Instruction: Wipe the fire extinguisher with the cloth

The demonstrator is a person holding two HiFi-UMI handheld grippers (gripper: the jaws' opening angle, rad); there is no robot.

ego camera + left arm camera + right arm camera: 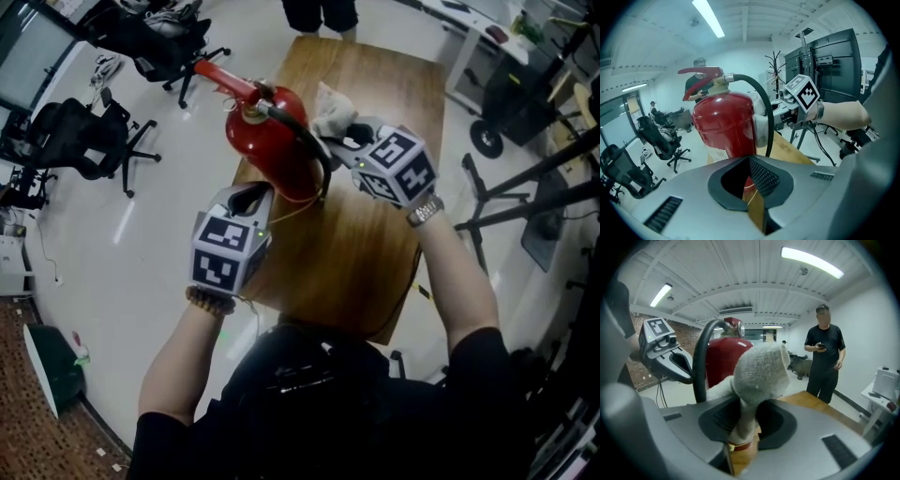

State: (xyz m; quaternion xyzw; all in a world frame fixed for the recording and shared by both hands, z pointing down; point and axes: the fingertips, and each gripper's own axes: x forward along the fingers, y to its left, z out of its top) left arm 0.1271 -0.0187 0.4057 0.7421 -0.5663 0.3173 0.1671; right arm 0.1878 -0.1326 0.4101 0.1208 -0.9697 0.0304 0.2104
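Wiping well here means pressing the bunched cloth flat against the red body and drawing it in long strokes. The other side should brace the cylinder so it cannot rock or tip off the bench edge.

On the left, the left gripper (251, 195) has its jaws fully together, with the tips right at the foot of the fire extinguisher (272, 141). Whether they pinch something thin there or only lean on the base I cannot tell.

The fire extinguisher appears to stand upright in the middle, near the left edge of the wooden bench (375, 225). Its red lever is on top and a black hose (314, 141) curves down its right side. The hose looks like the snag, so the cloth should pass around it rather than drag on it.

Further right, the cloth (761, 369), a pale towelling wad, sits at the upper right flank of the body just beside the hose, touching it or very nearly. The right gripper (740, 427) is clamped on the cloth's lower end, with the wad sticking out ahead of the jaws. The extinguisher lies directly in front of that gripper, slightly to its left.
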